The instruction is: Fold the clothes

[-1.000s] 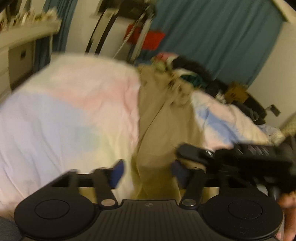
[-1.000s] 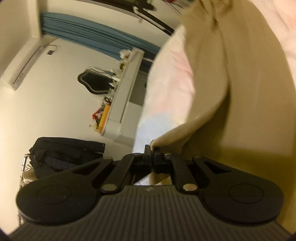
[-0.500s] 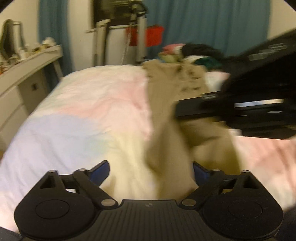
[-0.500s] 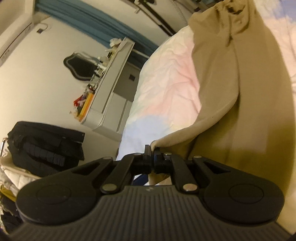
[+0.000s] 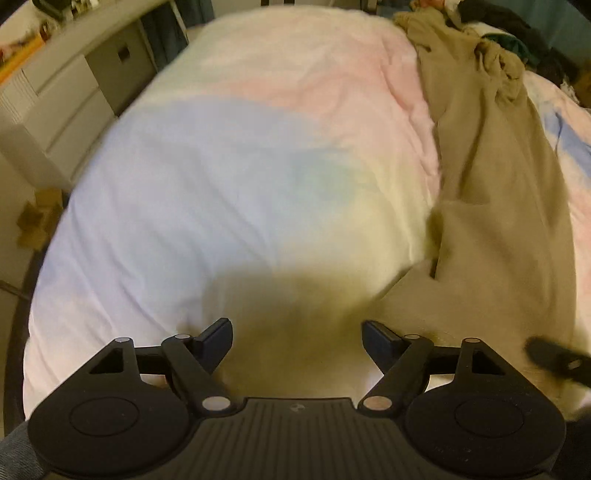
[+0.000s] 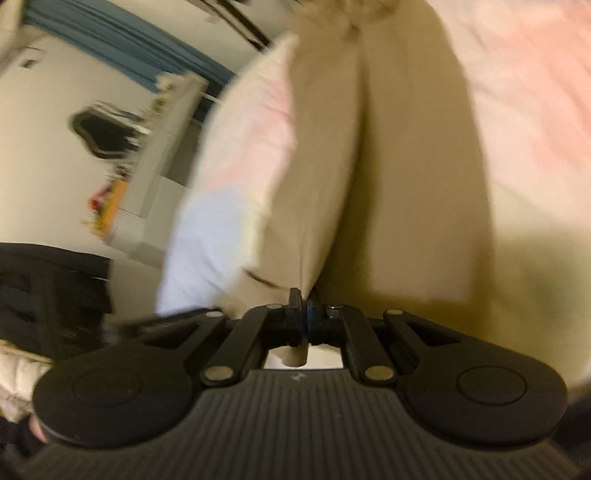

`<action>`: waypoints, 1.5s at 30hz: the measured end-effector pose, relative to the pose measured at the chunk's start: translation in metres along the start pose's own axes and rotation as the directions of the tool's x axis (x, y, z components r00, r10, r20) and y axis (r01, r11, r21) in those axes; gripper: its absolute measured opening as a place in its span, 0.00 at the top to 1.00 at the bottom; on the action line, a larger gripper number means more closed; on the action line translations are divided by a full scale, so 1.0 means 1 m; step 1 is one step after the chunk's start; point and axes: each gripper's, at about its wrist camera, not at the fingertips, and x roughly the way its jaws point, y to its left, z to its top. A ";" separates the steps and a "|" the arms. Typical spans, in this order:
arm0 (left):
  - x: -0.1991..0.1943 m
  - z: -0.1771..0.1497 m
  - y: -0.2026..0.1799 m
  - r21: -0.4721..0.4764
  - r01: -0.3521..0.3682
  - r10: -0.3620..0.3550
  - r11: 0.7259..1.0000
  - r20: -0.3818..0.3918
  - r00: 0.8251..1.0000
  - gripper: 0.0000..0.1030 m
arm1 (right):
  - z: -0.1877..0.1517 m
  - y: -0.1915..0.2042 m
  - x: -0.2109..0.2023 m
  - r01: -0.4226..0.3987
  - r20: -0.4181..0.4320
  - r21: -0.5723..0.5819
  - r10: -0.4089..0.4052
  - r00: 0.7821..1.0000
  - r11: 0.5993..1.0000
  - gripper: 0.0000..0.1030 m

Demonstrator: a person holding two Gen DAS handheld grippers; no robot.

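Observation:
Beige trousers [image 5: 495, 206] lie lengthwise down the right side of a bed with a pastel duvet [image 5: 236, 177]. My left gripper [image 5: 297, 338] is open and empty, hovering over the duvet's near edge, left of the trousers' near end. My right gripper [image 6: 304, 301] is shut on the near hem of the beige trousers [image 6: 388, 166], which stretch away from it across the bed. Part of the right gripper [image 5: 554, 360] shows as a dark blur at the lower right of the left wrist view.
A white dresser [image 5: 70, 96] stands left of the bed, also in the right wrist view [image 6: 147, 192]. A pile of dark and coloured clothes [image 5: 509, 33] lies at the bed's far right. Dark bags [image 6: 48, 288] sit on the left.
My left gripper has swung left and tilted down over the duvet, so the trousers now sit to its right. My right gripper stays shut on the hem and has dropped lower.

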 end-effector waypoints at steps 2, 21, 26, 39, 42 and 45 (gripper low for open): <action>-0.007 -0.001 0.007 -0.002 0.077 -0.077 0.997 -0.001 0.997 0.21 | -0.003 -0.007 0.001 0.018 -0.048 0.017 -0.017 0.999 1.000 0.92; 0.047 0.031 -0.008 -0.054 0.466 -0.468 0.883 -0.032 0.883 0.43 | 0.018 -0.077 -0.036 0.149 0.055 0.228 -0.166 0.985 0.962 0.44; 0.038 0.013 -0.003 -0.063 0.573 -0.575 0.817 -0.158 0.803 0.90 | 0.014 -0.067 -0.018 0.102 -0.043 0.159 -0.096 0.994 0.982 0.44; 0.054 0.019 0.008 -0.211 0.574 -0.606 0.792 -0.154 0.780 0.52 | 0.007 -0.043 -0.027 0.112 -0.044 0.041 -0.111 0.993 0.993 0.92; 0.050 0.018 0.002 -0.181 0.601 -0.625 0.779 -0.140 0.768 0.87 | 0.007 -0.037 -0.049 0.095 0.017 0.029 -0.095 0.995 0.995 0.92; 0.032 0.018 0.007 -0.164 0.649 -0.666 0.743 -0.086 0.741 0.90 | 0.013 -0.028 -0.071 0.091 0.076 0.011 -0.091 0.993 0.996 0.93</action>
